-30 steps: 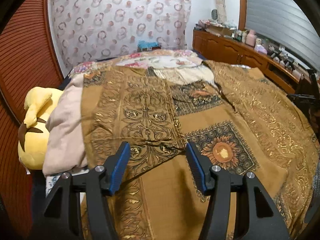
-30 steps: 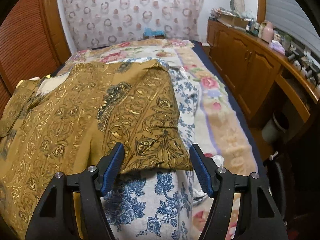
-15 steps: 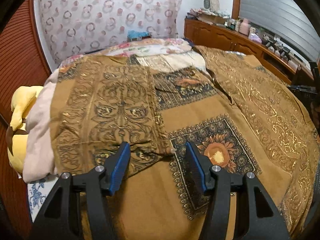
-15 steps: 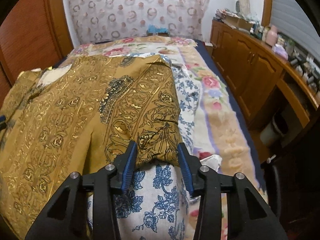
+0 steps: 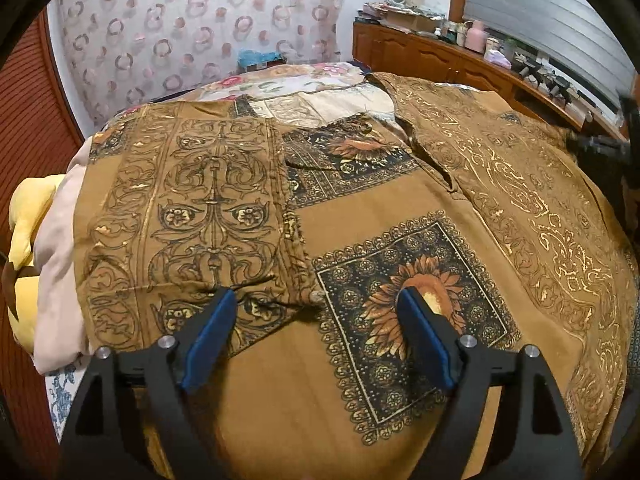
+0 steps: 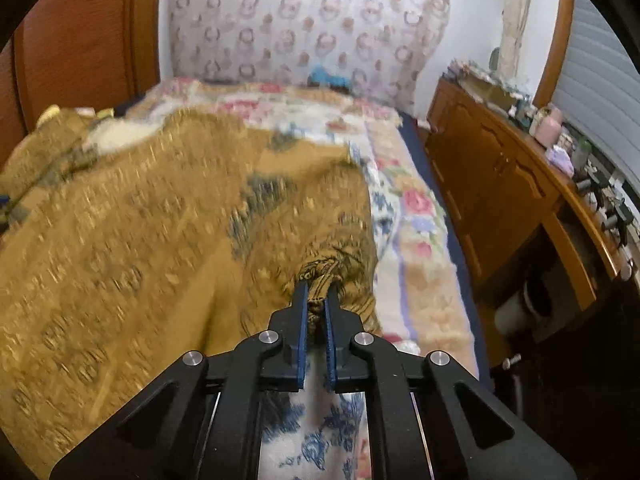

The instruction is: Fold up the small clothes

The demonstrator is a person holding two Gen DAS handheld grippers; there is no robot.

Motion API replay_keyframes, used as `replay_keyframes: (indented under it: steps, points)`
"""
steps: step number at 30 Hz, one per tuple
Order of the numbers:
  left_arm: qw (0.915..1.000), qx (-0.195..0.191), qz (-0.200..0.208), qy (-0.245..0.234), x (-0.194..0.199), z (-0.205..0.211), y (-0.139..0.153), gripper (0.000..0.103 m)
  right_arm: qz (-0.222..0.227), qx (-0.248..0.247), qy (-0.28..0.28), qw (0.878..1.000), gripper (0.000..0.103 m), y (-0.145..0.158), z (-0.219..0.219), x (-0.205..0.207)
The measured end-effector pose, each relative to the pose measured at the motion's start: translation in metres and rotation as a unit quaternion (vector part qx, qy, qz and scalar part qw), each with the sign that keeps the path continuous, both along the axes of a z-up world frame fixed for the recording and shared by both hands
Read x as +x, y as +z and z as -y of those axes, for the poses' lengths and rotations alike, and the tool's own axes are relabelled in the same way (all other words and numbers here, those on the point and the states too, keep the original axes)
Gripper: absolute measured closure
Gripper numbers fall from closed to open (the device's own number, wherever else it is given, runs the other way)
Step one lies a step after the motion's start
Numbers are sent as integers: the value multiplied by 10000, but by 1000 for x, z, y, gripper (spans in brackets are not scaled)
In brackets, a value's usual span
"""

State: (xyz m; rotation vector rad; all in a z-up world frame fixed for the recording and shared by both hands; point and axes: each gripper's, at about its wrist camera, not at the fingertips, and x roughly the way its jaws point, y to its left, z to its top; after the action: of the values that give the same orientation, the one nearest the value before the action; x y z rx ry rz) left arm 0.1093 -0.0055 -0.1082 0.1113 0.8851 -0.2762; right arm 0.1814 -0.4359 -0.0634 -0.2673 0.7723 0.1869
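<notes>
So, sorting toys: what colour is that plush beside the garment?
Yellow plush, brown marking; left wrist view shows it best.

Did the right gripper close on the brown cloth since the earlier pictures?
Yes. The right gripper, open before, now pinches the brown cloth edge, lifted off the floral sheet.

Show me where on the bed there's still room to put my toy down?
The clearest patch is the floral blanket strip between the brown gold-patterned garment and the wooden cabinets. The bed's far end by the ring-patterned curtain is partly bare. The middle is crowded: the garment covers it, and the yellow plush toy fills that edge.
</notes>
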Motion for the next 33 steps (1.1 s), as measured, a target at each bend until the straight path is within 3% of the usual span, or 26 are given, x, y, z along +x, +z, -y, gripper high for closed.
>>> replay_keyframes:
  steps: [4,8,14,20,24,27,33]
  points:
    - [10000,-14,-8,-5,0,-1,1,19,363,236,341,9985,98,25,-20,-3]
    - [10000,-18,-8,-3,0,-1,1,18,396,288,756,9959,98,32,-54,-5]
    - [10000,-14,-6,-2,0,-1,0,18,-217,266,1258,9915,98,-4,-95,-7]
    - [10000,-12,-5,-1,0,-1,1,17,-477,283,1235,9908,96,-25,-102,-12]
    - [10000,-18,-9,1,1,-2,0,17,-480,306,1223,9909,78,-22,-100,-15]
    - [10000,-6,2,18,2,-1,-1,17,-356,324,1200,9916,57,-13,-98,-20]
    - [9994,-8,265,223,-7,-9,8,17,-81,591,807,9949,55,10,-70,-10]
